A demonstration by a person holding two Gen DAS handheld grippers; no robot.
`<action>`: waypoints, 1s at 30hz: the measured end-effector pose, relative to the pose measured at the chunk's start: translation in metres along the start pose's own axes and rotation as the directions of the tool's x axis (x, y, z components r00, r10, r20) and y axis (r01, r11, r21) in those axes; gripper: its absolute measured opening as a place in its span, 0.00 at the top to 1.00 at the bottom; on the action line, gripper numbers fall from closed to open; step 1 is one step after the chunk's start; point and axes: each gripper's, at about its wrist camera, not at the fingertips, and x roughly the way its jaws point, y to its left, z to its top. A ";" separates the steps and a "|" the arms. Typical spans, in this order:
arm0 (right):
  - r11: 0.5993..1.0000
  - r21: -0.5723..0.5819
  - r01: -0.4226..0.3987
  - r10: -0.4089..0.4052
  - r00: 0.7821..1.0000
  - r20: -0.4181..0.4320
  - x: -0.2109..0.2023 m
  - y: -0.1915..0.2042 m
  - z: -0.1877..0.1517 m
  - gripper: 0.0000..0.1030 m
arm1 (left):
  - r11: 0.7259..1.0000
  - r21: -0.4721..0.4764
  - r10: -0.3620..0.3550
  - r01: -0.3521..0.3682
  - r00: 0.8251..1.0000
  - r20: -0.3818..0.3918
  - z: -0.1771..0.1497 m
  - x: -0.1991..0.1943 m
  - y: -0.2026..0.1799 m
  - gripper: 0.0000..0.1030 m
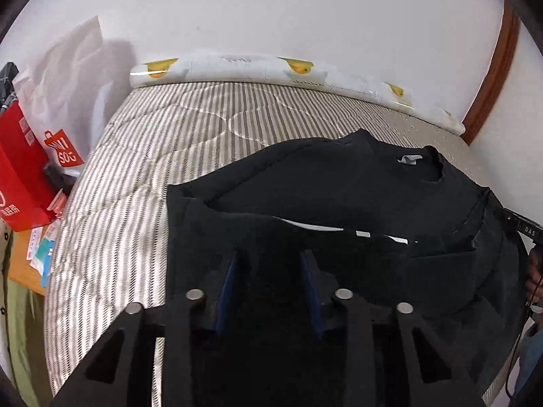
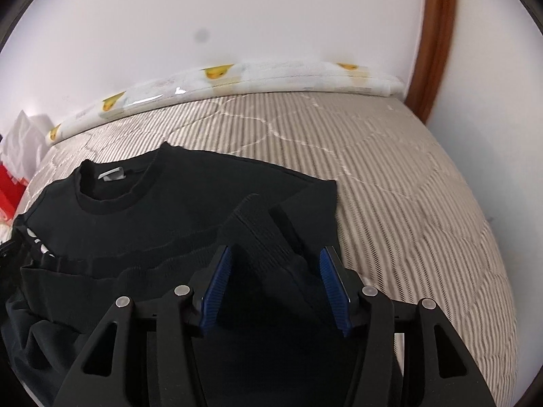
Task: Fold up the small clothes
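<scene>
A black sweatshirt [image 1: 339, 183] lies on a striped mattress [image 1: 152, 156], partly folded, its collar and grey label toward the far wall. It also shows in the right wrist view [image 2: 163, 210]. My left gripper [image 1: 271, 257] is open just above the sweatshirt's left part, blue pads apart, holding nothing. My right gripper [image 2: 275, 254] is open over the sweatshirt's right side, and a ribbed cuff [image 2: 268, 234] of a folded-in sleeve lies between its fingers. White print shows in a fold in the left wrist view.
A rolled white cover with yellow ducks [image 1: 237, 68] lies along the far wall. A red box [image 1: 20, 169], a shopping bag and papers sit on a wooden stand left of the bed. A brown door frame [image 2: 437, 34] stands at the right. Bare mattress [image 2: 424, 186] lies right of the sweatshirt.
</scene>
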 end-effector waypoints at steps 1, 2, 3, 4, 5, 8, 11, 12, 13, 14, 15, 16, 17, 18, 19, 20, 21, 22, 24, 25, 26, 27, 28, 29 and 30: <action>1.000 -0.014 0.012 -0.012 1.000 -0.004 0.002 0.004 0.001 0.55 | 1.000 0.003 0.004 -0.004 1.000 0.001 0.000 0.001 -0.002 0.76; 0.998 -0.044 0.036 -0.036 0.999 0.005 0.003 0.009 0.001 0.62 | 1.000 0.002 0.004 -0.004 1.000 0.000 0.001 0.000 -0.002 0.93; 0.997 -0.068 0.045 -0.044 0.999 0.016 0.001 0.012 0.002 0.78 | 1.000 -0.013 -0.026 0.026 1.000 -0.012 0.004 -0.003 -0.002 0.93; 0.993 -0.111 0.035 -0.031 0.999 0.038 -0.005 0.017 0.002 0.79 | 0.999 -0.011 -0.037 0.038 0.999 0.010 0.007 -0.012 -0.003 0.94; 0.990 -0.134 0.040 -0.031 0.997 0.069 -0.012 0.020 0.002 0.82 | 0.999 0.013 -0.033 0.032 0.998 0.051 0.011 -0.022 -0.005 0.94; 0.994 -0.106 0.018 0.001 0.984 0.177 -0.039 0.013 0.008 0.84 | 0.998 0.045 -0.039 0.033 0.990 0.138 0.020 -0.044 -0.005 0.94; 0.999 -0.042 0.018 -0.009 0.979 0.202 -0.042 0.003 0.024 0.84 | 1.000 0.001 -0.016 0.016 0.984 0.175 0.032 -0.045 0.005 0.94; 0.999 -0.031 0.020 -0.013 0.979 0.202 -0.040 0.001 0.027 0.84 | 1.000 -0.019 -0.011 0.015 0.985 0.170 0.037 -0.039 0.008 0.94; 1.000 -0.017 0.019 -0.015 0.981 0.194 -0.034 -0.001 0.032 0.84 | 0.999 -0.035 -0.011 0.017 0.987 0.163 0.039 -0.035 0.011 0.94; 1.000 -0.006 0.018 -0.017 0.983 0.184 -0.027 -0.002 0.036 0.84 | 0.998 -0.061 -0.016 0.026 0.988 0.153 0.043 -0.027 0.014 0.94; 1.000 -0.002 0.020 -0.019 0.984 0.176 -0.023 -0.002 0.038 0.84 | 0.997 -0.073 -0.018 0.029 0.989 0.146 0.048 -0.020 0.016 0.94; 1.000 0.003 0.022 -0.023 0.987 0.162 -0.015 -0.001 0.040 0.84 | 0.997 -0.076 -0.014 0.024 0.990 0.138 0.050 -0.015 0.016 0.94; 1.000 0.004 0.024 -0.024 0.988 0.150 -0.010 -0.001 0.041 0.84 | 0.996 -0.083 -0.004 0.015 0.992 0.125 0.052 -0.006 0.017 0.94; 1.000 0.005 0.031 -0.031 0.990 0.136 -0.002 -0.002 0.041 0.84 | 0.996 -0.085 0.005 0.004 0.994 0.108 0.052 0.001 0.017 0.94; 0.999 0.006 0.040 -0.041 0.992 0.120 0.006 -0.001 0.041 0.84 | 0.996 -0.085 0.018 -0.010 0.996 0.089 0.052 0.008 0.017 0.94; 0.999 0.009 0.042 -0.042 0.994 0.105 0.012 -0.002 0.040 0.84 | 0.996 -0.085 0.025 -0.018 0.997 0.076 0.051 0.013 0.016 0.94; 0.999 0.013 0.041 -0.042 0.995 0.095 0.017 -0.004 0.038 0.84 | 0.996 -0.084 0.029 -0.024 0.998 0.062 0.050 0.020 0.017 0.94; 0.999 0.017 0.039 -0.040 0.995 0.086 0.021 -0.005 0.037 0.84 | 0.996 -0.082 0.030 -0.025 0.998 0.057 0.048 0.022 0.016 0.94; 0.999 0.028 0.033 -0.034 0.999 0.042 0.028 -0.008 0.036 0.83 | 0.996 -0.084 0.025 -0.021 0.999 0.045 0.046 0.026 0.018 0.94; 0.999 0.034 0.030 -0.031 0.999 0.036 0.030 -0.009 0.036 0.83 | 0.996 -0.088 0.021 -0.017 0.999 0.042 0.046 0.027 0.018 0.94; 0.999 0.035 0.030 -0.031 0.999 0.030 0.032 -0.009 0.035 0.83 | 0.996 -0.093 0.017 -0.013 0.999 0.038 0.046 0.028 0.019 0.93; 0.999 0.034 0.032 -0.033 0.999 0.024 0.033 -0.008 0.036 0.81 | 0.995 -0.095 0.015 -0.011 0.999 0.038 0.046 0.027 0.020 0.93; 0.999 0.030 0.035 -0.036 0.999 0.013 0.035 -0.007 0.036 0.79 | 0.995 -0.096 0.014 -0.010 0.999 0.037 0.046 0.027 0.020 0.92; 0.999 0.029 0.040 -0.040 0.999 0.005 0.036 -0.009 0.037 0.76 | 0.995 -0.098 0.017 -0.014 0.999 0.035 0.046 0.027 0.020 0.90; 0.999 0.027 0.040 -0.040 0.999 0.001 0.035 -0.009 0.037 0.73 | 0.995 -0.102 0.018 -0.015 0.999 0.029 0.046 0.026 0.020 0.90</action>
